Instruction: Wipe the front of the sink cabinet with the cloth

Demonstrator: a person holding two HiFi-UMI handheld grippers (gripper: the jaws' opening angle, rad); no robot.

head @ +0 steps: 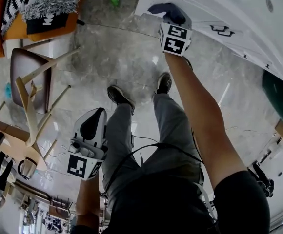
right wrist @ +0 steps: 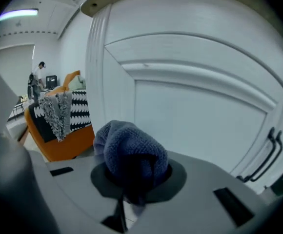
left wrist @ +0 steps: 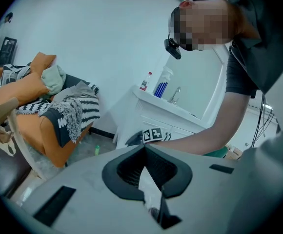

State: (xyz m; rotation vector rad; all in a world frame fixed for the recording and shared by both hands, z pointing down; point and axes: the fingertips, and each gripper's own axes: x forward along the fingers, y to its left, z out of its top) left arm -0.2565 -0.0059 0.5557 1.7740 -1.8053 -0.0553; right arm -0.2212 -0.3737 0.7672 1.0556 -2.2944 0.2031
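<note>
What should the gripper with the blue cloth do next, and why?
Probably press the cloth against the cabinet door and slide it sideways: the right gripper is shut on the cloth, close in front of the door, but I can't tell whether they touch.

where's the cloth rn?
The cloth is bunched in the jaws of the right tool, just in front of the white cabinet door, left of the dark handle. In the head view it sits top centre-right, at the cabinet's edge.
</note>
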